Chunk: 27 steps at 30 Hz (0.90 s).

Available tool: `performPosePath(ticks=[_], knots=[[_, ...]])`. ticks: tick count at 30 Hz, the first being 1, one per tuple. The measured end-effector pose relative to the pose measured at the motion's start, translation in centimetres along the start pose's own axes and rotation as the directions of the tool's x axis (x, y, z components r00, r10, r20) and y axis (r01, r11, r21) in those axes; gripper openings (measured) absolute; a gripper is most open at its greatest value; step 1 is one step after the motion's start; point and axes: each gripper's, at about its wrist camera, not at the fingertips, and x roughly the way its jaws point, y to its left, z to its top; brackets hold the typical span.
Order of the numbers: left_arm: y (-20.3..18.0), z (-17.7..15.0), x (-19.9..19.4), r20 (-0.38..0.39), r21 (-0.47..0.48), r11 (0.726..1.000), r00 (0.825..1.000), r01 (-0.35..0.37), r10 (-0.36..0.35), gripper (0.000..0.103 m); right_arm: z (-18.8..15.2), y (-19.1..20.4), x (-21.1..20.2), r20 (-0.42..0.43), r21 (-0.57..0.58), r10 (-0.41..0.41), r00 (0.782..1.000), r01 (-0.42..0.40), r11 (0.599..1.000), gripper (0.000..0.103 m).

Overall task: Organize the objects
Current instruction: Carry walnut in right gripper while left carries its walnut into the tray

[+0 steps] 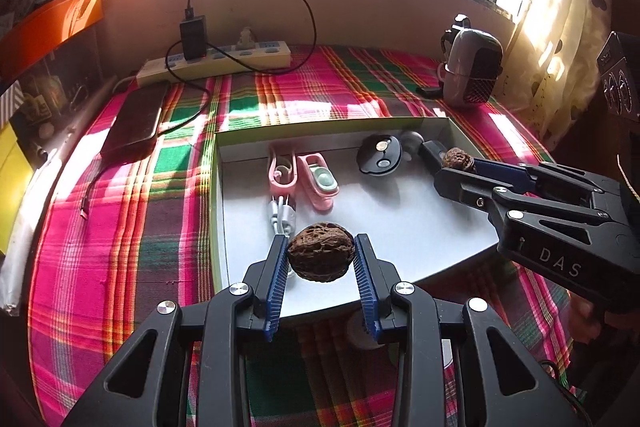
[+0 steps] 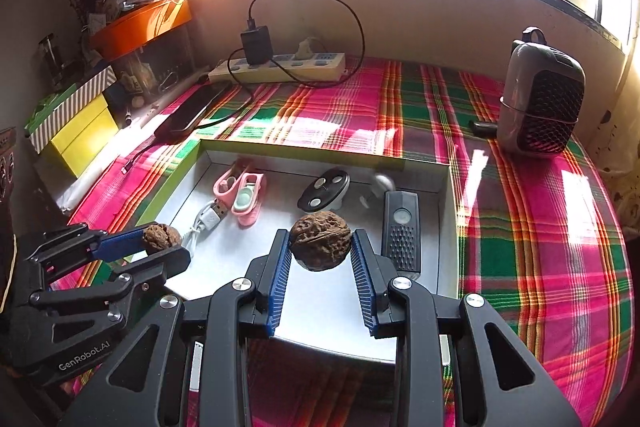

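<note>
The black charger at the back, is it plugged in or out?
Plugged in. The charger stands upright in the power strip, with its cable looping away across the cloth.

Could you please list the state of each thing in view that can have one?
Left tool: shut on a walnut, held above the box.
Left walnut: gripped, lifted.
Right tool: shut on a second walnut, above the box.
Right walnut: gripped, lifted.
Box: open, lidless.
Charger: plugged into the power strip.
Phone: lying flat, screen dark.
Pink clip: lying in the box.
</note>
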Motion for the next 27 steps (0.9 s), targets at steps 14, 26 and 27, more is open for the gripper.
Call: performPosePath(ticks=[14,26,27], knots=[[0.0,0.9,2.7,-0.051,0.012,1.0,0.999,-0.001,0.001,0.031,1.3,0.2,2.5,-0.035,-0.029,0.034,0.999,-0.035,0.999,0.032],[0.6,0.8,3.5,-0.068,0.001,1.0,0.998,-0.012,0.012,0.031,2.6,1.4,4.4,-0.06,-0.088,0.06,0.996,-0.066,0.994,0.032],[0.6,0.8,3.5,-0.066,0.001,1.0,0.998,-0.015,0.015,0.031,2.7,1.6,4.6,-0.063,-0.095,0.058,0.996,-0.064,0.993,0.032]])
